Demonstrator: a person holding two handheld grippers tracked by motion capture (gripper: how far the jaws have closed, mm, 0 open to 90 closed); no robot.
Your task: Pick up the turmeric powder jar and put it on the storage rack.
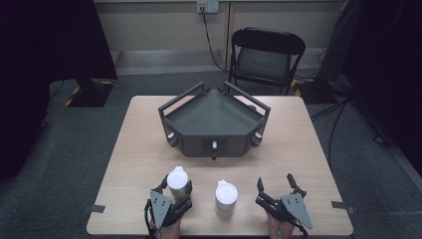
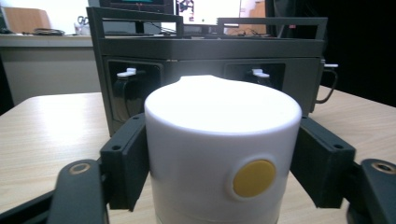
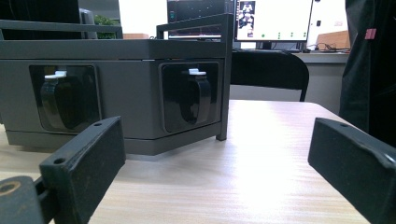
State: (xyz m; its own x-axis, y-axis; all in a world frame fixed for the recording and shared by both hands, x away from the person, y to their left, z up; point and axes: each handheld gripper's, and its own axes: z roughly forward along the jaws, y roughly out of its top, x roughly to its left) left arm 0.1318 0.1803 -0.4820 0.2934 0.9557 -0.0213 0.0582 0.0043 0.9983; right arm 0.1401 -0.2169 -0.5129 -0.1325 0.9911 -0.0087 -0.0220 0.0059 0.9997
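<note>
1. Near the front edge of the counter [image 1: 149, 149], the left tool [image 1: 175, 193] is gripping a white cup [image 1: 177, 182], with one black jaw pressing on each side of it.
2. Seen from the left tool view, that cup [image 2: 219, 154] is standing upright between the jaws, wearing a white lid and showing a round yellow spot low on its side; what it is holding inside cannot be told.
3. A second white cup [image 1: 226, 196], also lidded, is standing upright just to the right of the first one, between the two tools and touching neither.
4. The right tool [image 1: 277, 189] is lying near the counter's front right corner with its jaws spread wide and nothing between them; the right tool view is showing bare wood in the gap.
5. A dark grey angled rack [image 1: 214, 122] is sitting farther back at the middle of the counter, well apart from both cups, with rails running along its top.
6. Its flat top tray is carrying nothing, while each front recess is holding a dark looped piece topped with a white cap, as with the one [image 3: 196, 100] facing the right tool.
7. A black folding chair [image 1: 263, 57] is standing on the floor beyond the counter.
</note>
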